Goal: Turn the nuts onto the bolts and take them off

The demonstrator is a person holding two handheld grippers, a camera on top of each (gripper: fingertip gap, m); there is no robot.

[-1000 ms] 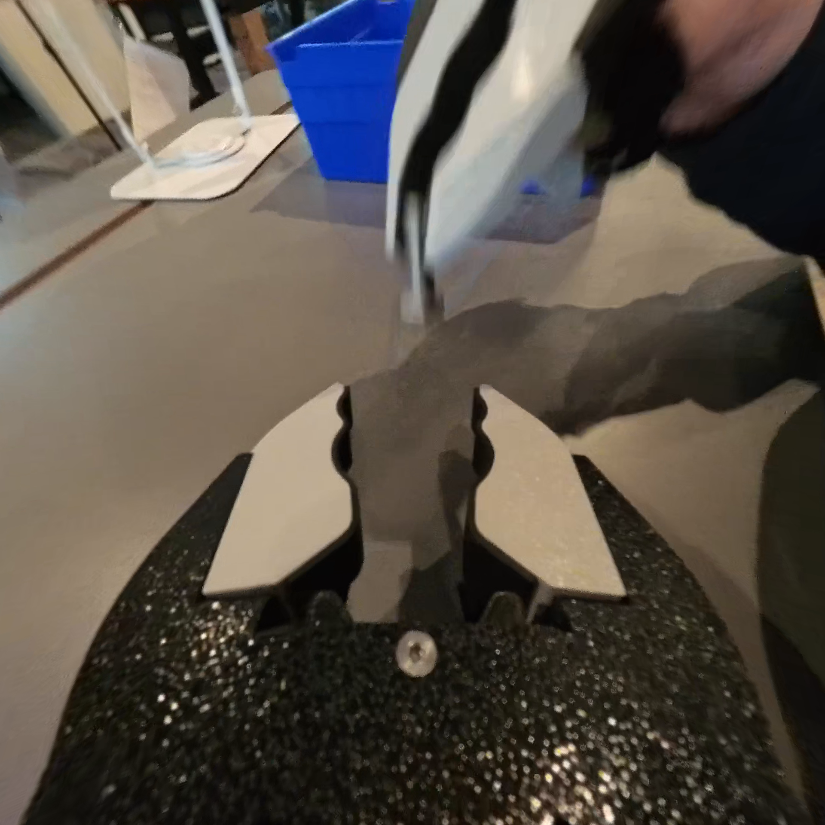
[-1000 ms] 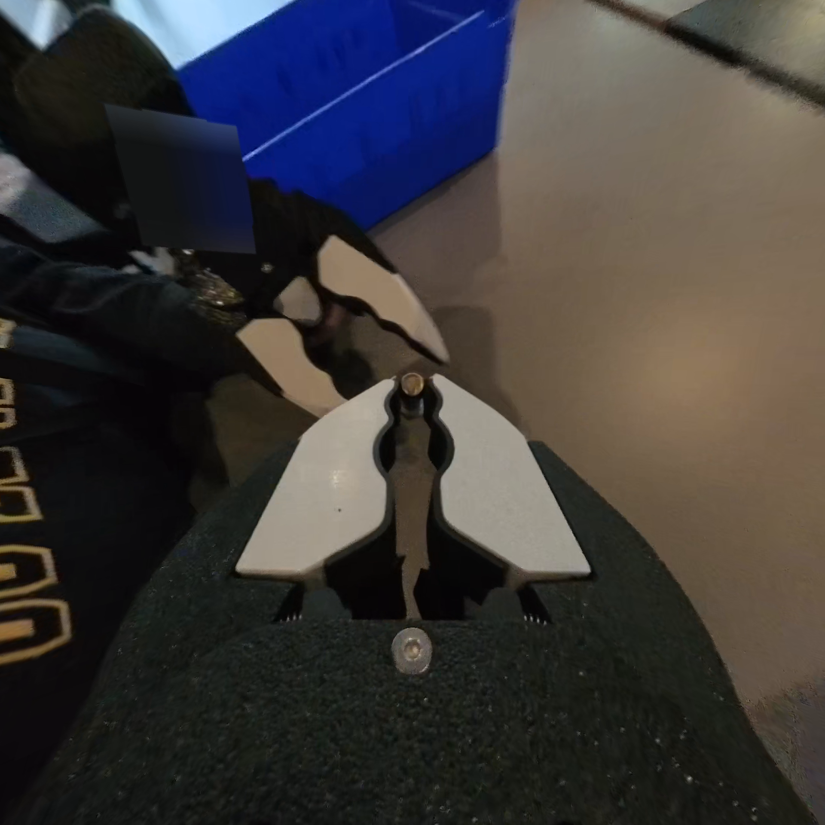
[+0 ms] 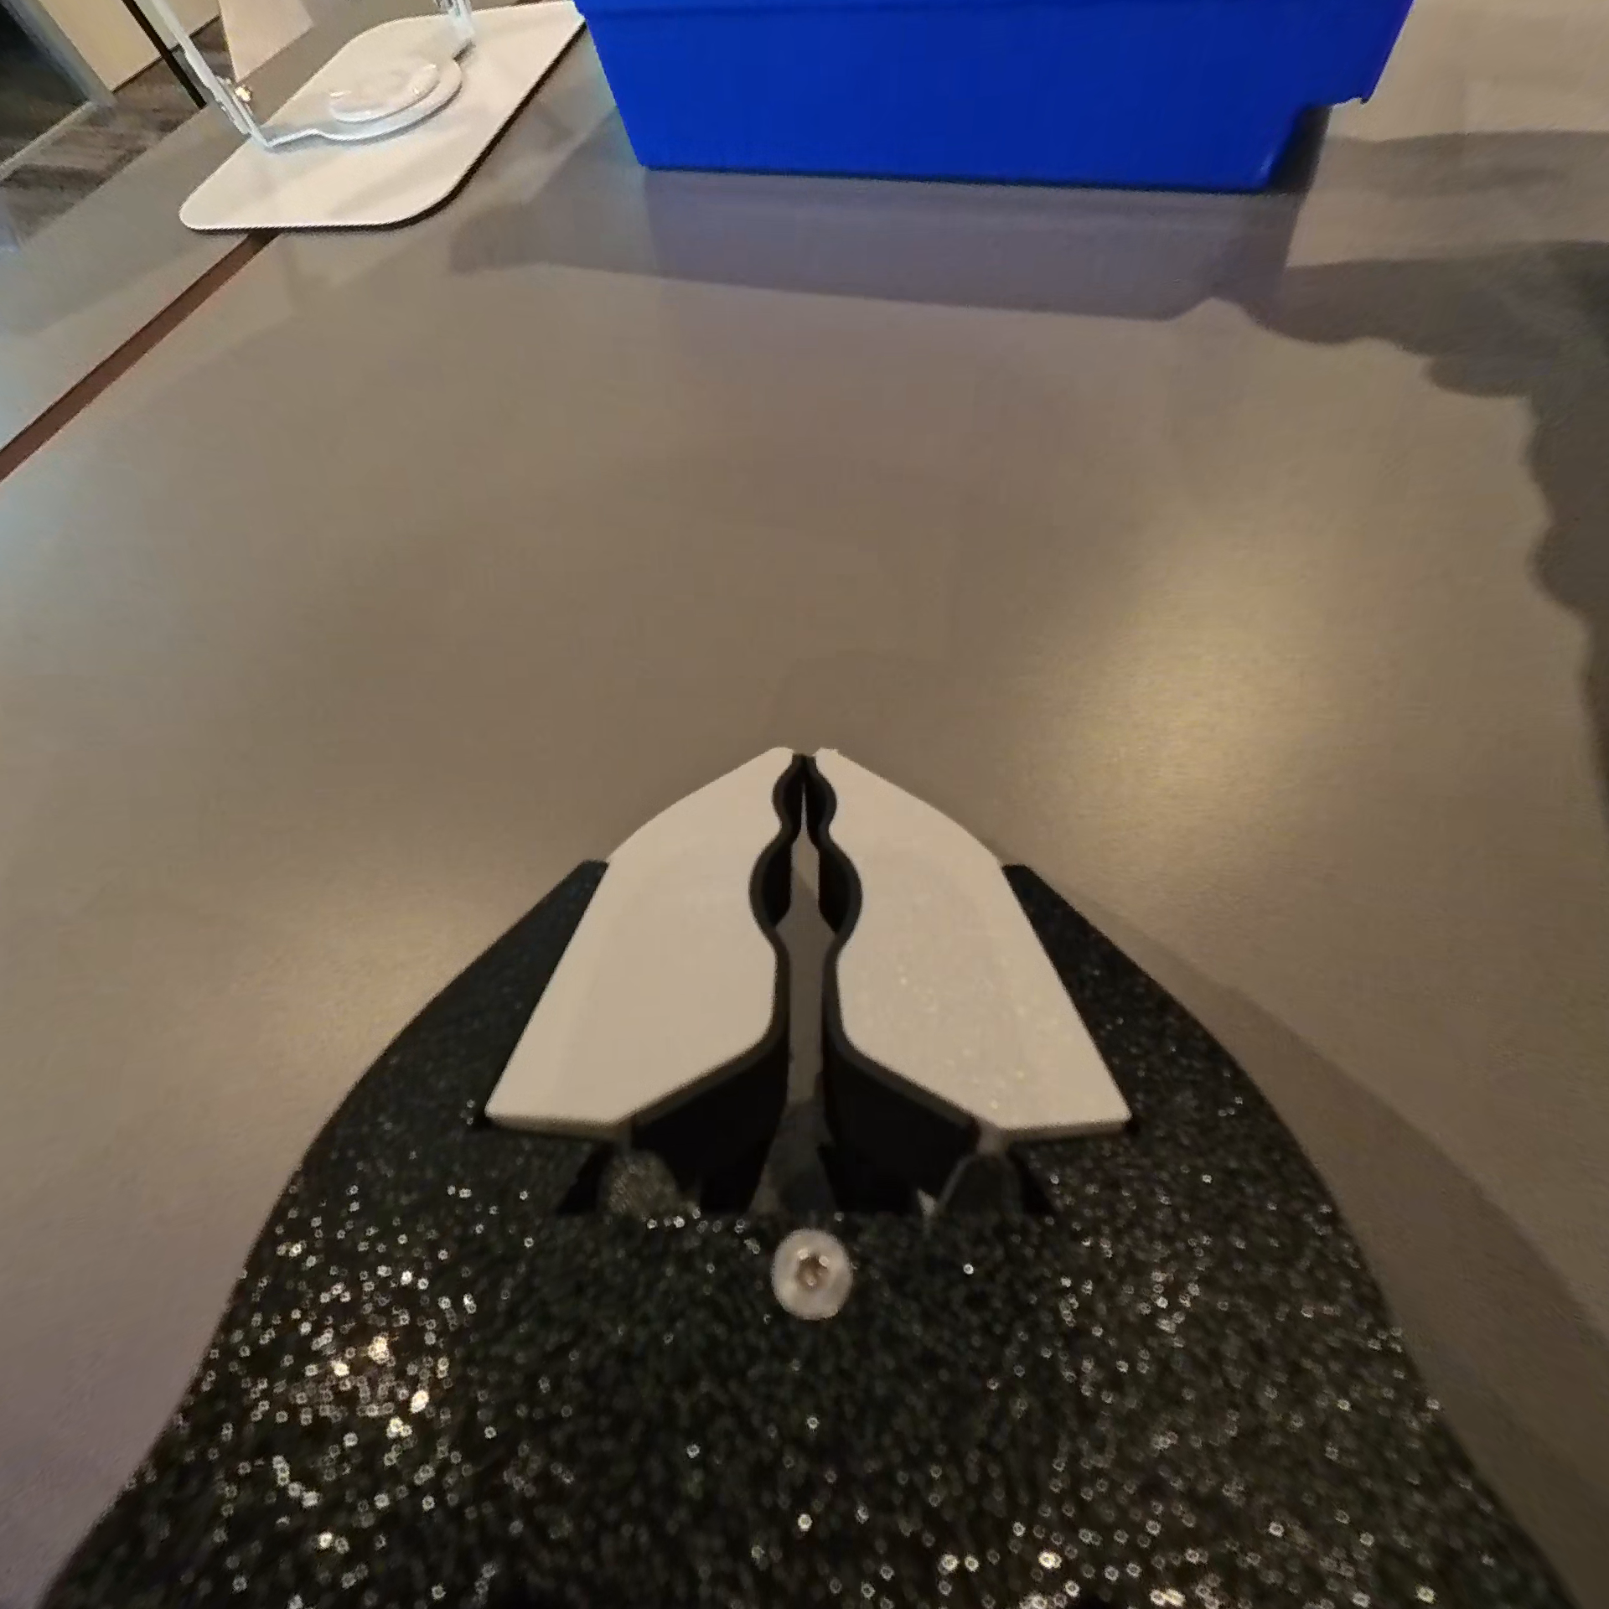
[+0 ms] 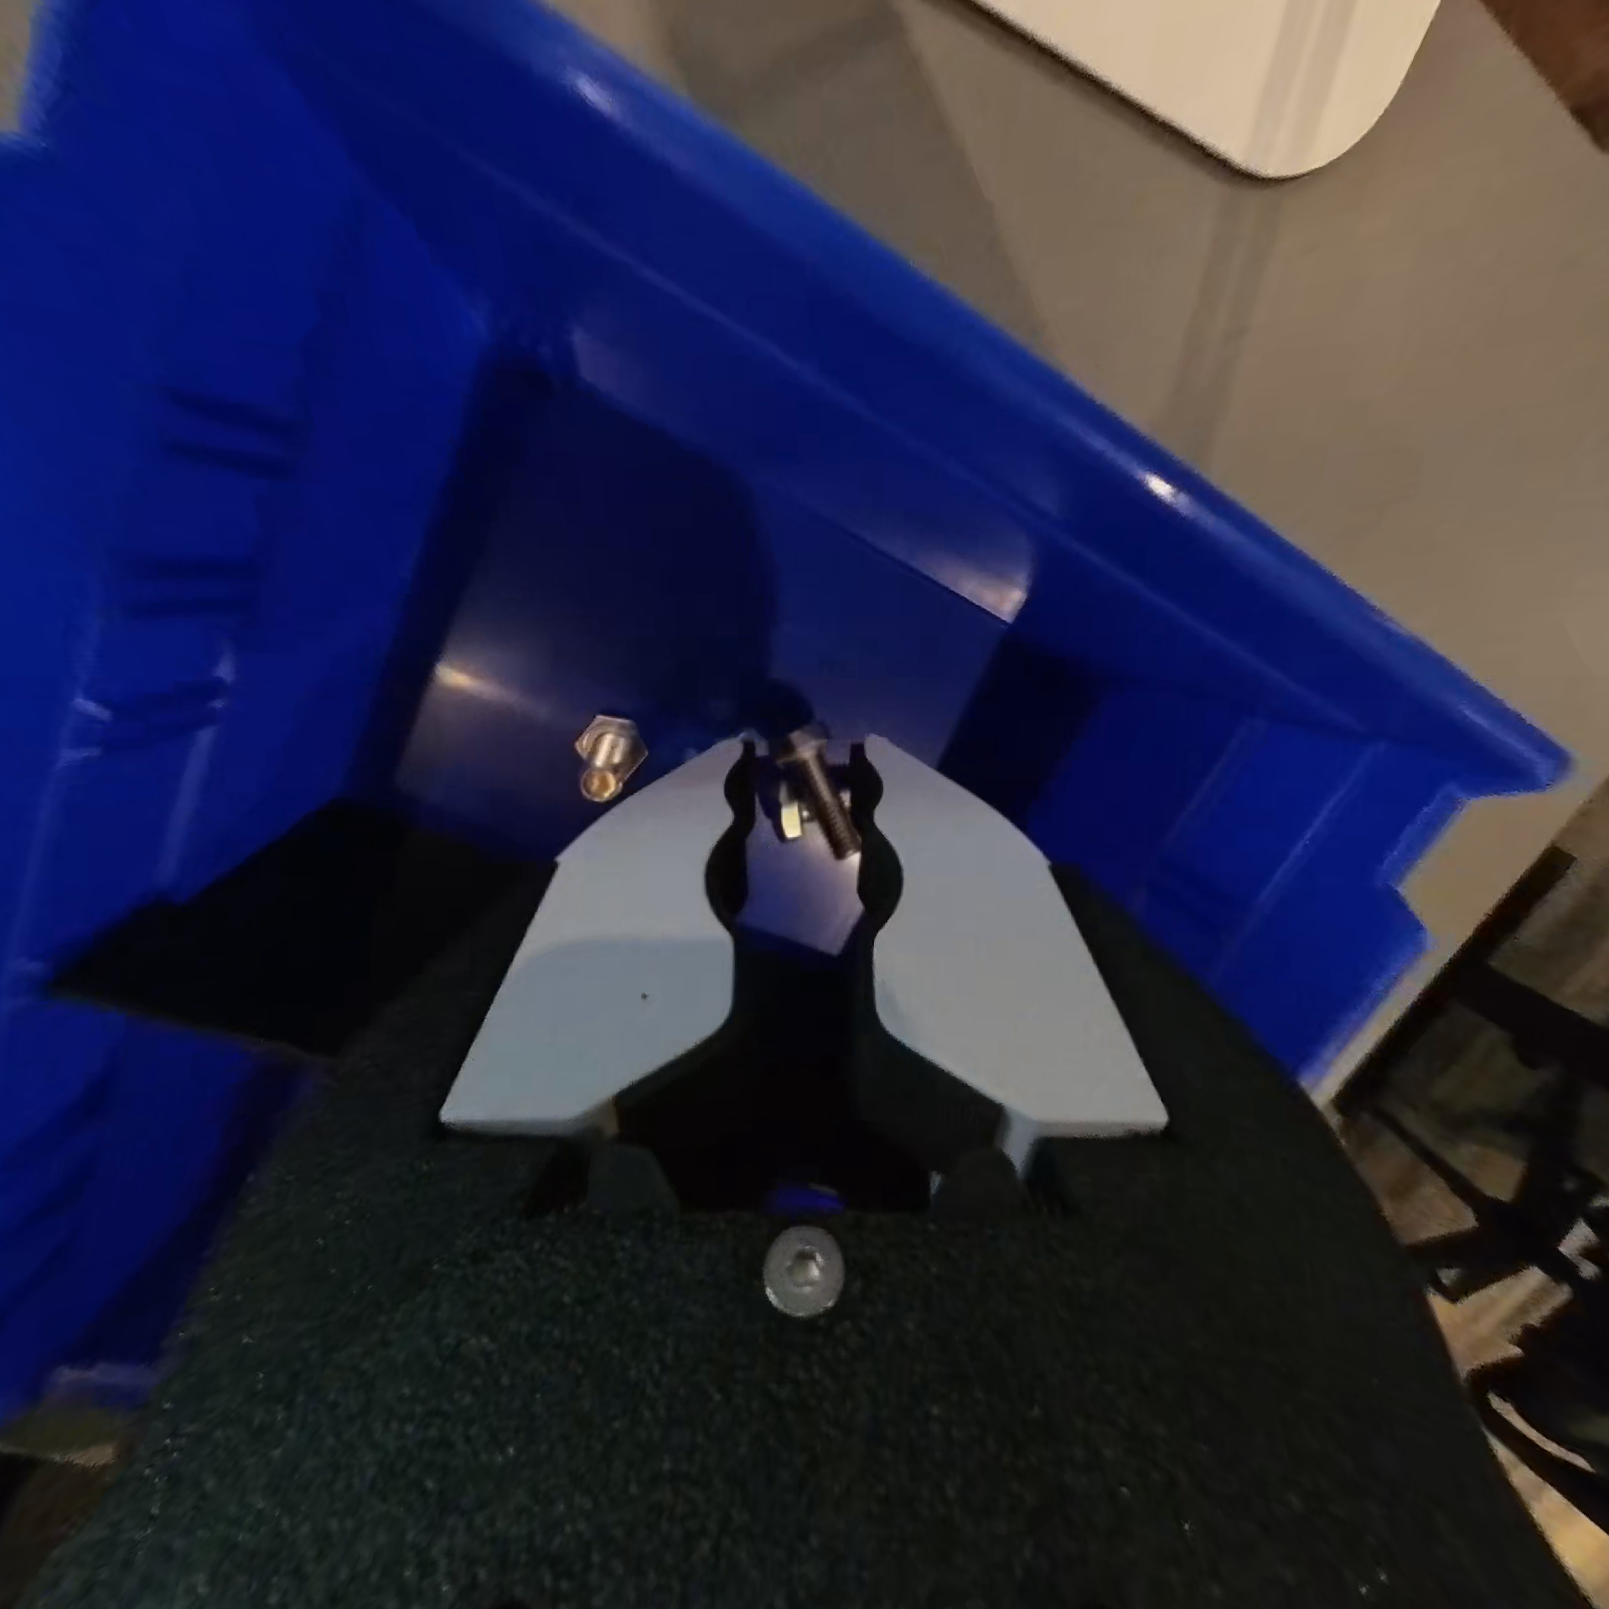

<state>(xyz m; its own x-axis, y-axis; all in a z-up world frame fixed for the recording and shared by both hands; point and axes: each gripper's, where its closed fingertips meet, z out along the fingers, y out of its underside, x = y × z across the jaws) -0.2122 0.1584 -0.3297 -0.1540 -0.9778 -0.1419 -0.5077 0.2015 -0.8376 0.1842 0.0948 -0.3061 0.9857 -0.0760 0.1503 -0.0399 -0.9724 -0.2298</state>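
Right hand-held gripper now inside the blue bin, a second ago out over the bare surface pinching a bolt at its tips; fingers now spread, nothing clamped; a bolt lies loose on the bin floor between the tips, a small nut touching it at its left; judged just dropped there.

A second bolt with a nut on it sits just left of the left finger, also on the bin floor.

Left hand-held gripper was spread with the other gripper close in front; now pressed together, empty, low over the grey surface, bin well ahead.

Reading: one bolt-and-nut cycle closed out with parts returned; next likely a fresh pick from the bin; whether that nut is threaded on or merely alongside, cannot tell.
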